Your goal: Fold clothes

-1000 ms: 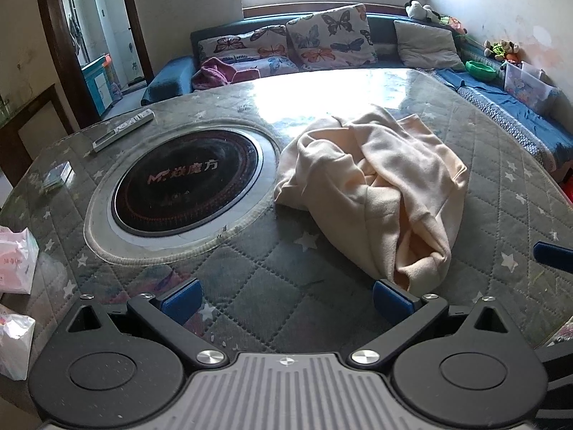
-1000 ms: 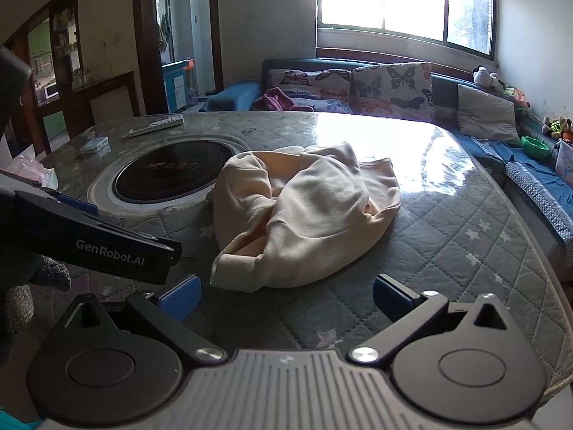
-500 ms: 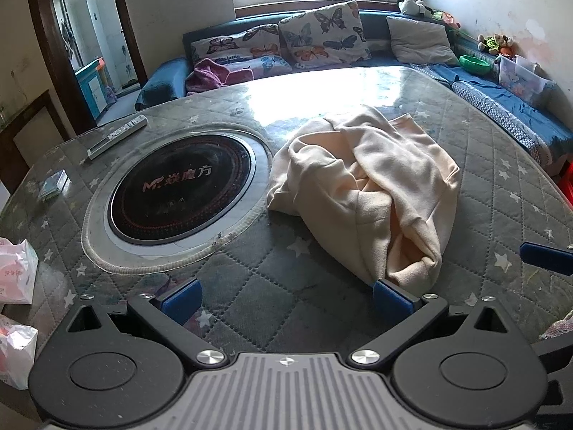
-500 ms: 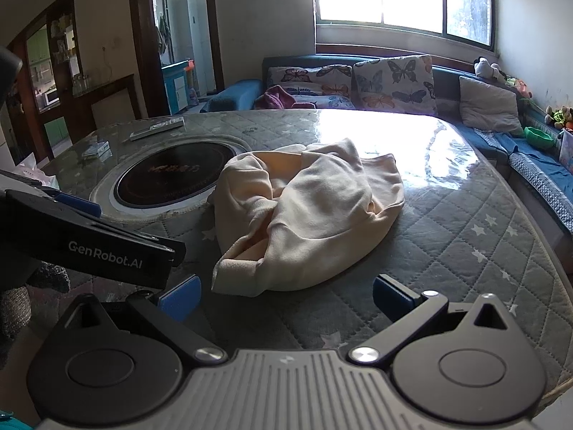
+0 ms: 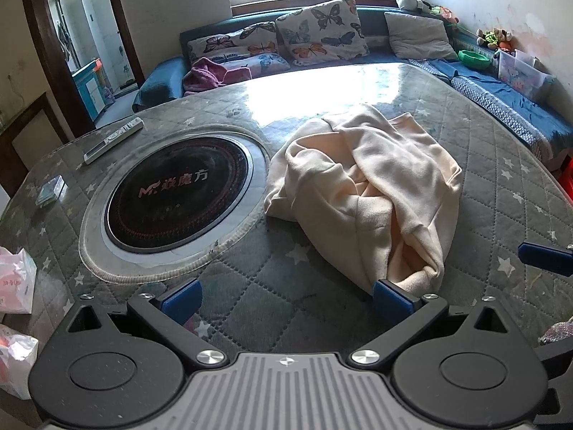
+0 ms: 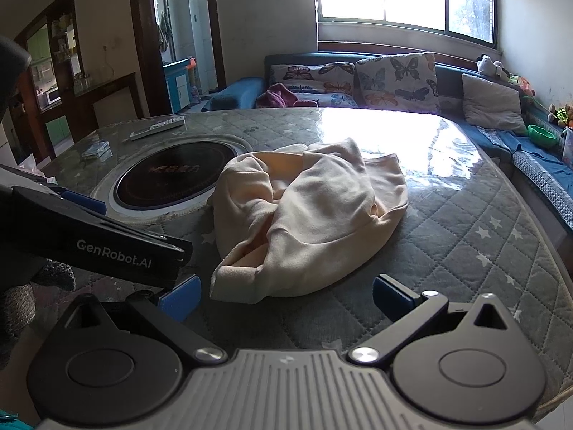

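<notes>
Left wrist view gives us two plastic bags [image 5: 16, 279] at nine o'clock, which the right wrist view barely catches; the right wrist view alone shows the body of the left hand-held gripper [image 6: 107, 247] from the side. We count one cream garment [image 5: 369, 197], crumpled on the quilted counter [image 5: 501, 193] at one o'clock of the round black hob [image 5: 177, 193], plus one remote [image 5: 114, 139] and two butterfly cushions [image 5: 322, 32]. Both the left hand-held gripper [image 5: 284, 299] and the right hand-held gripper [image 6: 284, 295] have their jaws apart, holding nothing. Compared with a second ago, we have come closer: the left one's right pad now meets the garment's near hem.
</notes>
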Demonstrator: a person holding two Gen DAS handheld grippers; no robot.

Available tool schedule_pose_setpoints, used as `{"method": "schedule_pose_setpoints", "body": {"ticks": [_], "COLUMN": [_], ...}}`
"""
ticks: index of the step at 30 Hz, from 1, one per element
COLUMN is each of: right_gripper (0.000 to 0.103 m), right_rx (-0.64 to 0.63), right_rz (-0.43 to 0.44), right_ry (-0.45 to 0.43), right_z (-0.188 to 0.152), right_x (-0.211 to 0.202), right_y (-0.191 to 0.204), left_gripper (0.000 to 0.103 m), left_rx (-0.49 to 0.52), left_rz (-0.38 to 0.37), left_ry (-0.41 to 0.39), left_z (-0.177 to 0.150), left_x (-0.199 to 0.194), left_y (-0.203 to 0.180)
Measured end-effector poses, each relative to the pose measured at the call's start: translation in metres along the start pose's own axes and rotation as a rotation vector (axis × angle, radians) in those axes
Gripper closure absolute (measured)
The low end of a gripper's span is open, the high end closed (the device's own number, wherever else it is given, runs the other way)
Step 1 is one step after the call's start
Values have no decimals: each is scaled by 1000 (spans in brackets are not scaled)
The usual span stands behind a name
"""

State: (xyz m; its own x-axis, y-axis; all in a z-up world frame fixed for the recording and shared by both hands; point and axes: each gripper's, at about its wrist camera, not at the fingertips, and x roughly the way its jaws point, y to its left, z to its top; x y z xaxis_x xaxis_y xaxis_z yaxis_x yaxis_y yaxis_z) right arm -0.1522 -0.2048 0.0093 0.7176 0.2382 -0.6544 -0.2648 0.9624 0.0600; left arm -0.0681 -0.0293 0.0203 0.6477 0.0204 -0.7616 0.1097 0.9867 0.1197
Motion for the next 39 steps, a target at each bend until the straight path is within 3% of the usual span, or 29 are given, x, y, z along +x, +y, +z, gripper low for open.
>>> {"method": "schedule_pose_setpoints", "body": {"ticks": [19,39], "right_gripper": [0,0], "right_rx": [33,54], "right_rz": [-12,-20], "right_ry": [15,41], "right_z": [8,11], "right_x": [12,23], "right_y": [-10,-19], "left_gripper": [0,0], "left_rx": [30,41], "left_rz": [-4,-76], "left_ry": [-11,-67], "left_z": [20,40], "left_x": [13,12], "left_y": [-7,-16]}}
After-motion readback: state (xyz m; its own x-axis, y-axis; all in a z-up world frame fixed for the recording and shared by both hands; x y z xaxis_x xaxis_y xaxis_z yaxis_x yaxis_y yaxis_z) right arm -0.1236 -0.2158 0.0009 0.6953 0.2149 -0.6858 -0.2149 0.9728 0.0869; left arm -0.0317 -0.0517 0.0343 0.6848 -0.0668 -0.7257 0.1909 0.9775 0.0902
